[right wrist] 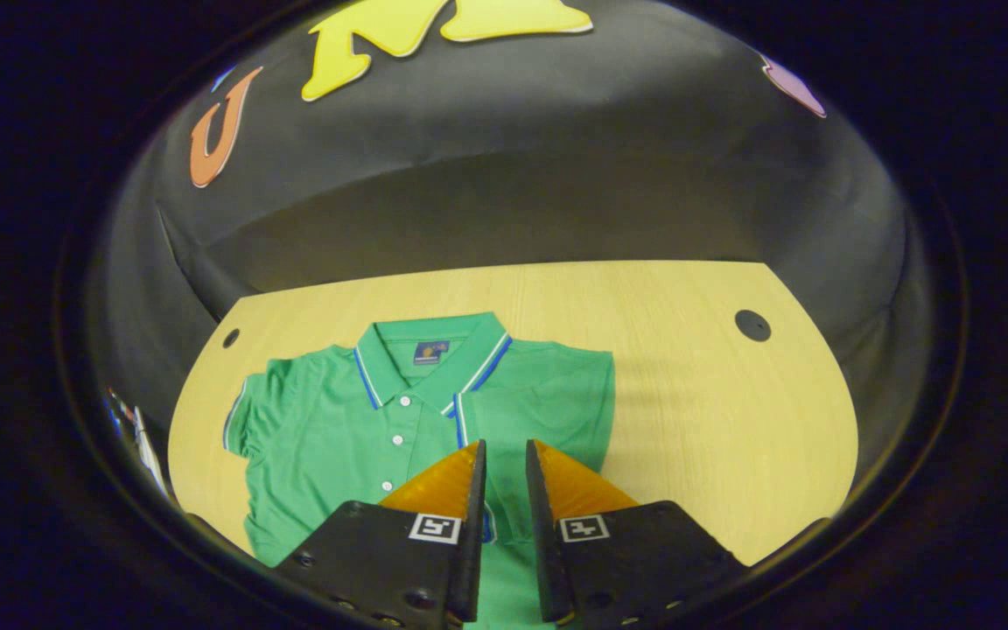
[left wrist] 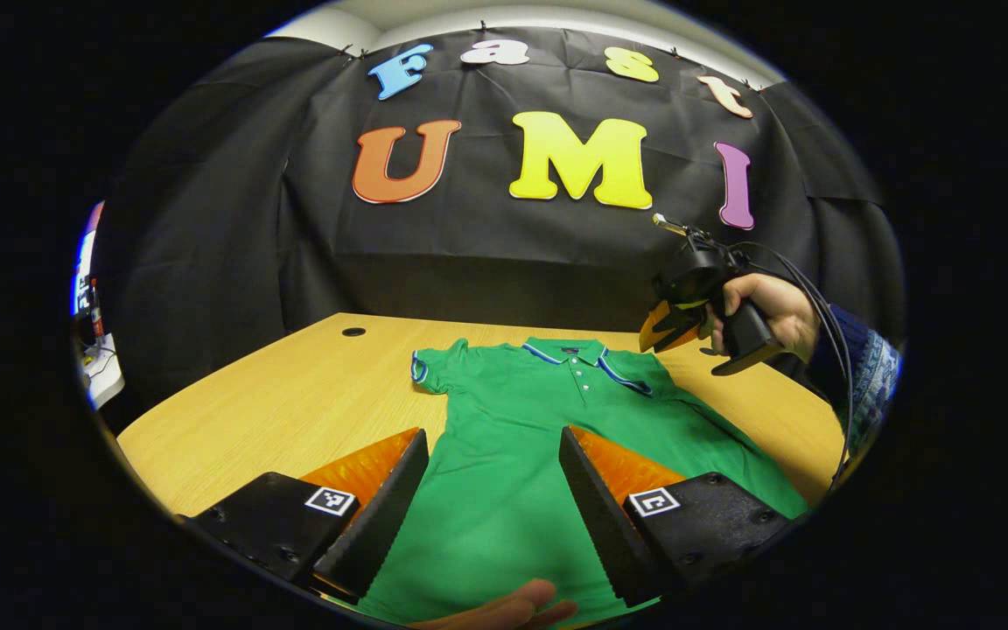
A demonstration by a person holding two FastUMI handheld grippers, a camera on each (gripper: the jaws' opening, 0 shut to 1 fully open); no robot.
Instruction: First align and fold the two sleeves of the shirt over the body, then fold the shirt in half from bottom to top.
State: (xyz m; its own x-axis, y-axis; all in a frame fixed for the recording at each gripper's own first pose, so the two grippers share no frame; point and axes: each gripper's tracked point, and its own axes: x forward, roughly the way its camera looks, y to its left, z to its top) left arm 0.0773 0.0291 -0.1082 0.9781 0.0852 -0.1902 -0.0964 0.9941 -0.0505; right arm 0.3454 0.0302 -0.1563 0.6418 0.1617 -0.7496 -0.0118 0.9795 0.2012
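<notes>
The green polo shirt (left wrist: 539, 437) lies flat, collar away, on the wooden table (left wrist: 294, 402); one sleeve looks already folded over its body. The left gripper (left wrist: 493, 490) hangs above the shirt's lower half, fingers spread wide, gripping nothing. The right gripper (right wrist: 502, 516) hovers over the shirt near its collar (right wrist: 430, 363), fingers nearly together with a narrow gap, apparently empty.

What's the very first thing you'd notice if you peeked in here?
A bright green polo shirt lies flat on the wooden table, collar toward the far wall. The left tongs stand wide open over its lower half. The right tongs, held in a hand, hang in the air above the shirt's shoulder.
</notes>
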